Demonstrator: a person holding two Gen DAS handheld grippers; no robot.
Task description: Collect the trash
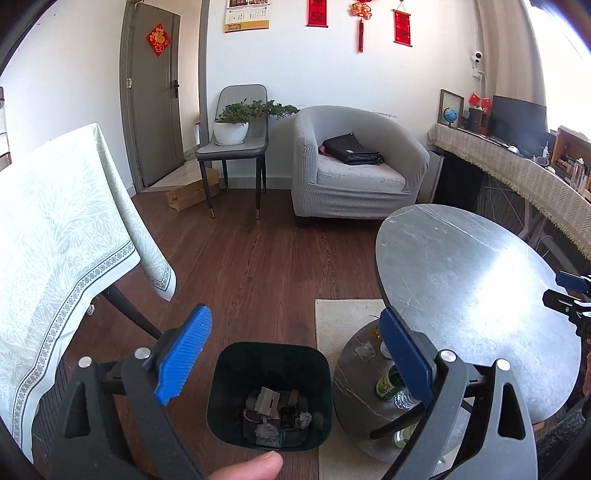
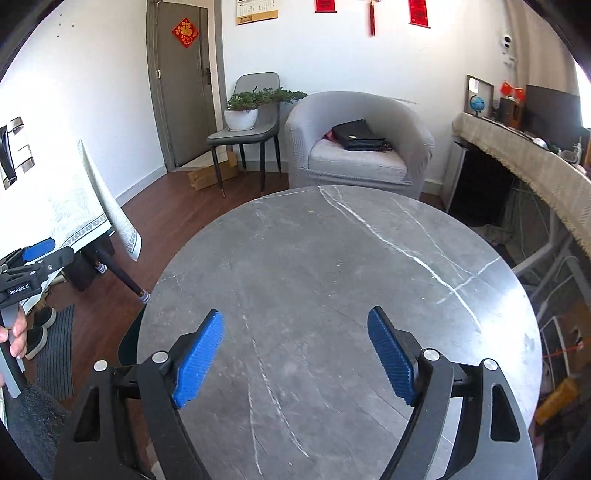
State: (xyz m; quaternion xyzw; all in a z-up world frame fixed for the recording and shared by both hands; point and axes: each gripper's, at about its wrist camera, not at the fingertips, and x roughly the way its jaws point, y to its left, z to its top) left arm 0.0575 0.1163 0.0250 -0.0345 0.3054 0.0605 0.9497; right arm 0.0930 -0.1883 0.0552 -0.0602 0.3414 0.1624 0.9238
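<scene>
"GenRobot.AI" on the left claw [image 2: 37,254]; "福" on the door plaque [image 2: 185,32].

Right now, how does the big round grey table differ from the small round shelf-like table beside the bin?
The big round table stands higher; the small round table sits low, partly under it. The big table's top looks bare, while the small one carries bottles and crumpled scraps. The small one stands right beside the dark bin; the big one is farther from it. Both have grey marble-like round tops.

Glossy grey marble table [image 2: 332,258], wood-grain floor [image 1: 240,266]
</scene>
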